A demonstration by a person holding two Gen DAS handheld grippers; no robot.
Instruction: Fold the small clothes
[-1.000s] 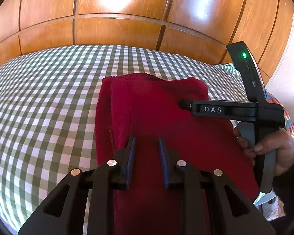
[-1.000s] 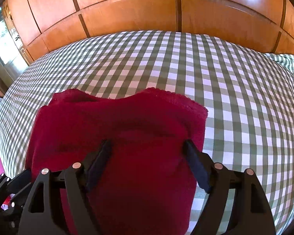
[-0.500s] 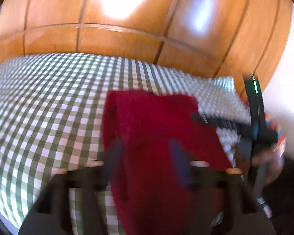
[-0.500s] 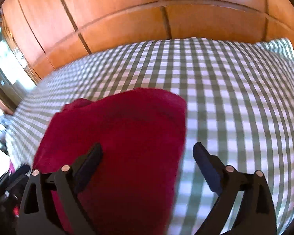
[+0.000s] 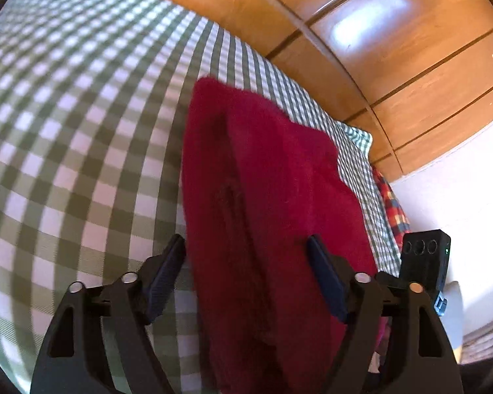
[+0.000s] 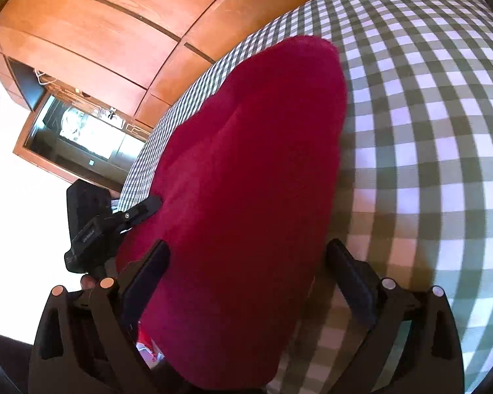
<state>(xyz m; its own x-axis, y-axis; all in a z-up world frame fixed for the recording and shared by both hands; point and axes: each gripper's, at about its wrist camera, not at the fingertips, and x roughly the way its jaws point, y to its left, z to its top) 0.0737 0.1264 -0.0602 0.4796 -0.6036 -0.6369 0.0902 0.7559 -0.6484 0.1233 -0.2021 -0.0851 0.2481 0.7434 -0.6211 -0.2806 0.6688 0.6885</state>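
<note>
A folded red fleece garment (image 5: pixel 272 216) is laid flat on a bed covered by a green-and-white checked sheet (image 5: pixel 82 138), near the bed's edge, with wooden panelling (image 5: pixel 394 52) seen behind. The left tongs (image 5: pixel 246 256) are held over the garment's near end, jaws opening, pads clear of the cloth. The right tongs (image 6: pixel 249 272) are spread wide over the same garment, nothing clamped.

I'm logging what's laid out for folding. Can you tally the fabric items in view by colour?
Red garment: 1
Green-and-white checked bed cover: 1
Red plaid cloth at the bed's edge: 1
Total: 3
</note>
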